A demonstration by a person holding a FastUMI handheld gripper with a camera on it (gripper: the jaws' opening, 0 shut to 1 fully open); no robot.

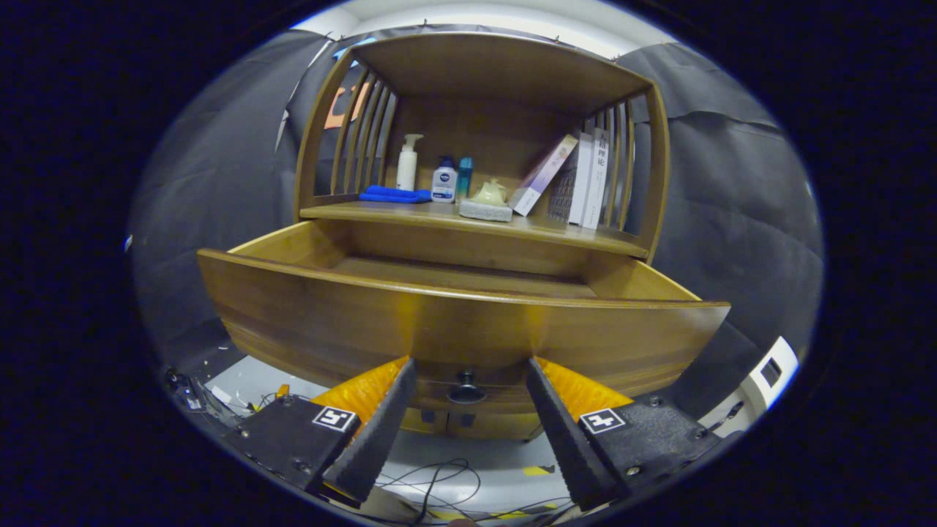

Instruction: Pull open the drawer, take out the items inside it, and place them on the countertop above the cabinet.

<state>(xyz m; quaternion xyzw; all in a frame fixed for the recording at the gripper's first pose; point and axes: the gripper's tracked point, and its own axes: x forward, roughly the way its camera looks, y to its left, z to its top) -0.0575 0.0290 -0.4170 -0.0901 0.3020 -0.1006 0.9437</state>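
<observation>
In the gripper view, the hand-held gripper (468,366) has its two fingers spread wide, with nothing pinched between them. Their tips sit right against the lower part of the drawer front, one on each side of the small dark knob (466,388), which lies in the gap between them without either finger pressing on it.

The drawer (366,329) is pulled well out of the wooden cabinet (479,424), so its curved front panel stands just ahead of the fingers. Over the top edge of that panel, the drawer's side walls and part of its bare wooden floor are visible; the nearer part of the inside is hidden behind the front panel, so what lies there cannot be told.

Beyond the drawer, the tabletop (410,213) above the cabinet carries a row of things beneath a wooden roof with slatted sides. At its left lies a folded blue cloth (395,195), with a white pump bottle (407,165) standing upright just behind it. Next to these stand a small white and blue bottle (443,182) and a slim teal bottle (465,178), close together. A pale teapot-shaped piece (490,193) rests on a grey pad (485,211) near the middle. To the right, one book (542,176) leans tilted against several upright books (585,179) beside the right slats.

Below the fingers, dark cables (439,479) trail over a light floor (505,457).
</observation>
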